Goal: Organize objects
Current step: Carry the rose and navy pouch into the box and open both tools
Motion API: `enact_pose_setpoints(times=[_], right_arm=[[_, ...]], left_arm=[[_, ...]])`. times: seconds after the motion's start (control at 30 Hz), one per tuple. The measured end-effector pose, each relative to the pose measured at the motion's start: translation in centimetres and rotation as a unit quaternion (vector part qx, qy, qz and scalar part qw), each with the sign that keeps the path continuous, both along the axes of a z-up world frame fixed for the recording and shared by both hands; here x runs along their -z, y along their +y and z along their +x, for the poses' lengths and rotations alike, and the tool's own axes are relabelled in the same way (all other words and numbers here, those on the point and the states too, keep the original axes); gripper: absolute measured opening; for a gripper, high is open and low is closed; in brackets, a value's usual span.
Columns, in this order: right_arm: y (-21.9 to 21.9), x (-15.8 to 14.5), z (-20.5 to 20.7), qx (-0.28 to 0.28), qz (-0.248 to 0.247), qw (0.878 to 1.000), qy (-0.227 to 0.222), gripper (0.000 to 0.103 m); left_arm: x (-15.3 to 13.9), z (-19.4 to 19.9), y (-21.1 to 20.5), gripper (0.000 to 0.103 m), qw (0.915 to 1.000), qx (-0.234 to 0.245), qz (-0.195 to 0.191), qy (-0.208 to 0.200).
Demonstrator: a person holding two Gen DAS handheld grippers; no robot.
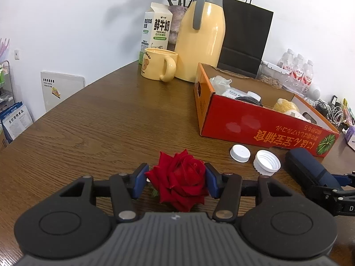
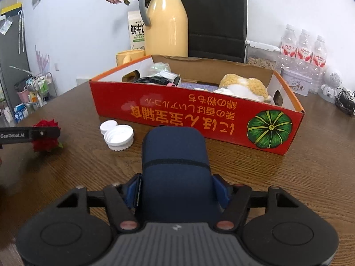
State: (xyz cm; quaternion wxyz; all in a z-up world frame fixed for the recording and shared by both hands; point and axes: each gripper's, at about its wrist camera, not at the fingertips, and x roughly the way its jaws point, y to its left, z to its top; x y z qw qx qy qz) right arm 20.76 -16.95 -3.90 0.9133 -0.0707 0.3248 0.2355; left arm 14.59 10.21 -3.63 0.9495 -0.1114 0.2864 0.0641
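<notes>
Jaws of the left gripper (image 1: 176,180) are pinching a red rose (image 1: 177,179) just above the desk (image 1: 99,122); jaws of the right gripper (image 2: 176,188) are clamping a navy pouch (image 2: 175,155); two white caps (image 2: 116,134) are lying between them, before the red box (image 2: 199,115).

Walls: plain white (image 1: 77,22)
Table: dark wood-grain top (image 1: 111,115)
Left side: wire rack (image 2: 44,86) holding small goods
</notes>
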Motion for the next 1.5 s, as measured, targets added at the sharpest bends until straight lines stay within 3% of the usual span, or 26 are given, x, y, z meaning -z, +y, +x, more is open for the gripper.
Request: enact_pose_setpoints(times=[0.33, 0.67, 1.03, 1.3, 1.5], right_arm=[[-0.7, -1.2, -1.2, 0.008, 0.006, 1.000, -0.030, 0.061], [-1.4, -5.1, -0.8, 0.010, 0.031, 0.996, -0.083, 0.061], [1.3, -8.8, 6.1, 0.026, 0.036, 0.992, -0.116, 0.061], [3.6, -8.3, 12.7, 0.053, 0.038, 0.993, -0.097, 0.061], [3.5, -6.5, 15.0, 0.064, 0.041, 0.993, -0.090, 0.061]], left_arm=[[-0.2, 0.1, -0.8, 0.055, 0.9998, 0.008, 0.018, 0.004], [-4.9, 2.3, -4.3, 0.055, 0.9973, 0.044, 0.024, -0.055], [-9.6, 11.7, -8.1, 0.055, 0.9946, 0.046, 0.031, -0.088], [-8.6, 18.2, -8.6, 0.055, 0.9965, 0.031, 0.047, -0.063], [-6.8, 20.4, -8.1, 0.055, 0.9976, 0.034, 0.047, -0.038]])
